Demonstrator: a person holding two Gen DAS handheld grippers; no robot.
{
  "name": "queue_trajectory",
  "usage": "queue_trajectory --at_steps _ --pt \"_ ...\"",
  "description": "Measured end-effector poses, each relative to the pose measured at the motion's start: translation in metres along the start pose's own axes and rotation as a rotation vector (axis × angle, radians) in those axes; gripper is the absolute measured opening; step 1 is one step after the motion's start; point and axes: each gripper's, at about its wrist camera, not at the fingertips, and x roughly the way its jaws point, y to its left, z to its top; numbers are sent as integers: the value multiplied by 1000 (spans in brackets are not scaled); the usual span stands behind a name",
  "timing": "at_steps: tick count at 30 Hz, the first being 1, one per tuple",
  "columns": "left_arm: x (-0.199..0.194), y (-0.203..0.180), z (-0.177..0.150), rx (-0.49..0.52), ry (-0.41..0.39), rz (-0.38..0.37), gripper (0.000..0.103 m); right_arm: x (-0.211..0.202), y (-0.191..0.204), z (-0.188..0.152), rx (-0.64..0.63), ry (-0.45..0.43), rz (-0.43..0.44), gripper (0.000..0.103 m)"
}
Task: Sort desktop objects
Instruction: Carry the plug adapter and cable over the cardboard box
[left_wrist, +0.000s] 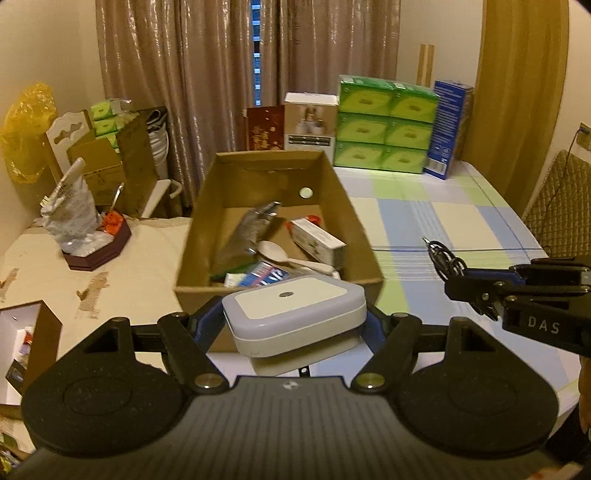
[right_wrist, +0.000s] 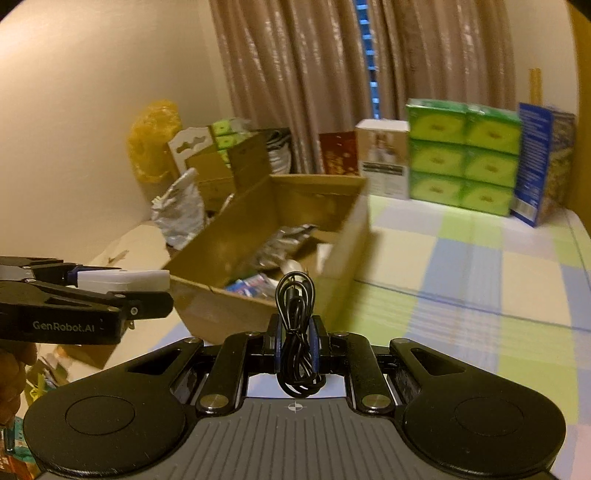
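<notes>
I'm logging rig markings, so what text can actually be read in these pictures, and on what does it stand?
"DAS": on the right gripper, seen from the left wrist view.
"GenRobot.AI": on the left gripper, seen from the right wrist view.
Print on the blue box, the white carton, the dark red box, the green tissue packs and the tube in the cardboard box: too small or blurred to read.

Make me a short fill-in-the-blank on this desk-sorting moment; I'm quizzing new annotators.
1. The left gripper is shut on a white ____.
2. The right gripper is shut on a coiled black ____.
3. A white spoon lies inside the ____ box.
4. The tissue packs stacked at the back are ____.

Missing: case; cable; cardboard; green
</notes>
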Motion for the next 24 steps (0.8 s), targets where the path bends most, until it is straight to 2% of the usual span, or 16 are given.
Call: queue_trajectory --at_steps 9,16,24 --pt "10 18 16 9 6 9 72 31 18 23 -27 3 31 12" --pt "23 28 26 4 9 -4 72 46 13 34 -35 10 29 12" --pt "51 40 56 35 7 -12 72 74 1 54 -15 14 17 12"
